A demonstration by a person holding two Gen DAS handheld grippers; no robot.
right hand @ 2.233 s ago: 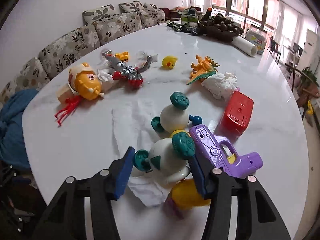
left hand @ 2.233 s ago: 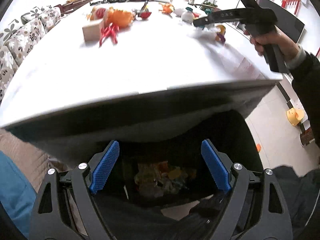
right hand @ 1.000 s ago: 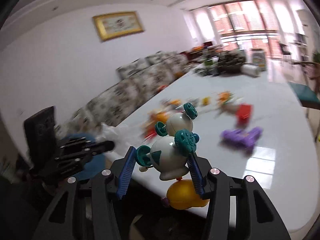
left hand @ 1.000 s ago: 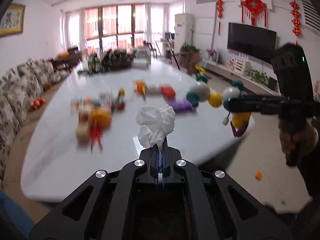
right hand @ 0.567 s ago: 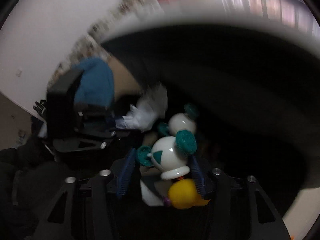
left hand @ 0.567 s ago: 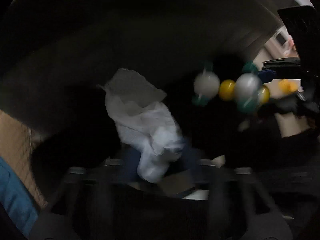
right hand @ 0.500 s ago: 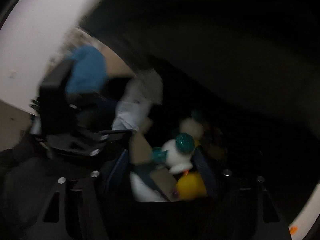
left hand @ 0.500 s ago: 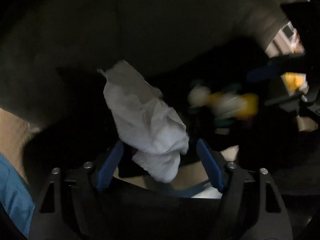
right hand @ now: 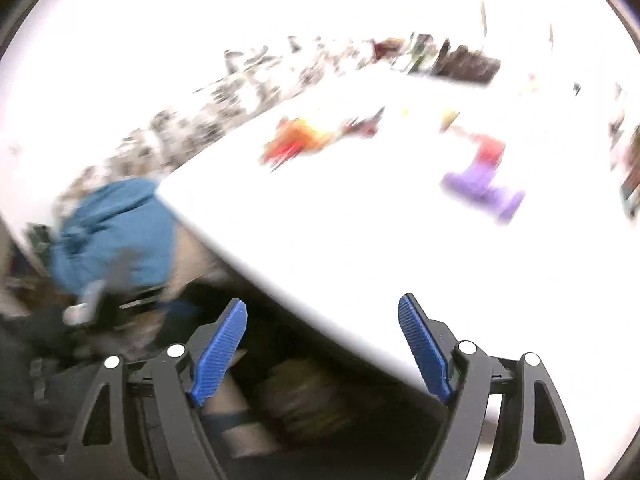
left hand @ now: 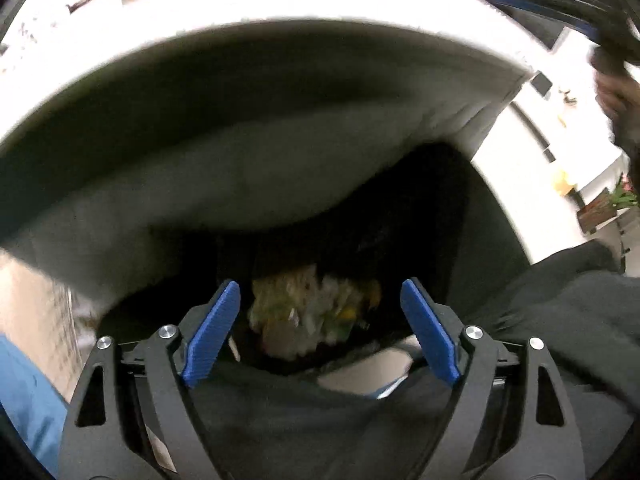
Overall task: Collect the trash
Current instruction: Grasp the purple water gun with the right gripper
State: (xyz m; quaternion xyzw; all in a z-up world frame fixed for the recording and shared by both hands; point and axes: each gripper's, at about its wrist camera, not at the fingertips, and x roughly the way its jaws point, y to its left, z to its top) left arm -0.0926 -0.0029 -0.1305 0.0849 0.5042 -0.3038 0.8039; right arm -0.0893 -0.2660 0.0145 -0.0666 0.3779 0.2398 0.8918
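Left gripper (left hand: 320, 330): blue-padded fingers (left hand: 212, 334) spreading, nothing between them, pointing down under the white surface (left hand: 280, 4) at a dark bin (left hand: 432, 240). Heap of pale crumpled trash (left hand: 308, 312) lies inside the bin. Right gripper (right hand: 322, 346): fingers spreading, empty, above the surface edge. Blurred purple toy gun (right hand: 480, 186) on the surface.

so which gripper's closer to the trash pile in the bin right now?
Left. The left gripper hangs directly over the trash pile, jaws opening, nothing between them. The right gripper is up by the table edge, well above.
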